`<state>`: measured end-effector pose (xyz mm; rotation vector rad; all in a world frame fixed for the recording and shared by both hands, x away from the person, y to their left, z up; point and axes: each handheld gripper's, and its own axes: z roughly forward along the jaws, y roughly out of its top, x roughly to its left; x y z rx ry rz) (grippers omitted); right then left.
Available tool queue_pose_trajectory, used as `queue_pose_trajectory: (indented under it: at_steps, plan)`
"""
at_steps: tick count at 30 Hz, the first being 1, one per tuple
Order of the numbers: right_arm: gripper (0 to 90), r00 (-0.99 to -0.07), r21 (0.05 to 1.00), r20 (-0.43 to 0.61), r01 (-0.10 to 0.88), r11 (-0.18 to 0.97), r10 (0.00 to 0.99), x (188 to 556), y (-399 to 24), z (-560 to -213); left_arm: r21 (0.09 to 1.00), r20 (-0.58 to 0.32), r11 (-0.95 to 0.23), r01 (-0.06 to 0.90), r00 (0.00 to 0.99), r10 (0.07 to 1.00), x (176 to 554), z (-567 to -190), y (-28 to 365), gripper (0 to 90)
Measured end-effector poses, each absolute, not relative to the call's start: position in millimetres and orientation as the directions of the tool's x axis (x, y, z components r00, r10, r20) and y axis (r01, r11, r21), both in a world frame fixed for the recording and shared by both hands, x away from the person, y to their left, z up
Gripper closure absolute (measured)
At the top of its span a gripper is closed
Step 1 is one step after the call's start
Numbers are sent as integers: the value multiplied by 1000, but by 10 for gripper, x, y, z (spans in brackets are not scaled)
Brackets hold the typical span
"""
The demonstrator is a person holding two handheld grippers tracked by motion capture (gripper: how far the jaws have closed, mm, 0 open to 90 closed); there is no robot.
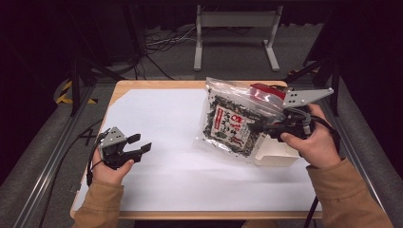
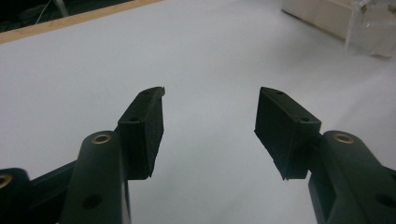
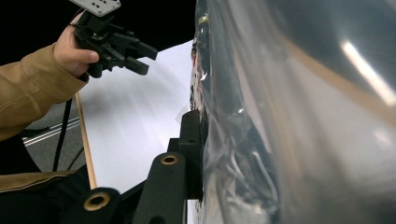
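At the near left of the table, the person's left hand holds the left gripper low over the white sheet, its jaws pointing right and a little far. The jaws stand well apart with nothing between them; the left gripper view shows only bare white surface in the gap between the two black pads.

Farther in and to the right, the right hand grips the right gripper, which points left toward the middle of the table. Its jaws are closed on the clear zip bag, pinching it at the bag's right edge. In the right gripper view one black pad presses flat against the crinkled plastic, and the other jaw is hidden behind the bag.

The bag holds dark dried pieces and a white and red printed packet. It is lifted and tilted over the right half of the table: its long axis runs from the near low end, which hangs close over the white sheet, up to the far end with the zip seal and a red strip. The sealed mouth points up and away to the far right; the printed face turns toward the high camera. Whether the low end touches the sheet cannot be told.

Just beneath the bag and the right hand lies a pale shallow box, partly covered by the bag.

Beyond the far edge of the table, a light grey metal stand rests on the dark floor among cables.
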<state>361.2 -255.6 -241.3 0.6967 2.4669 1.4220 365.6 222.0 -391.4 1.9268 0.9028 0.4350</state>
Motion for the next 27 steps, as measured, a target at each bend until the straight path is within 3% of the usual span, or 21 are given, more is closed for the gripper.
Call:
queue_pose_trajectory:
  at_steps: [27]
  plan:
    - [763, -779, 866, -86, 249, 433, 621, 3594, -3007, -1972, 864, -66, -280, 419, 645, 762, 3649, -3950, 2284, 424]
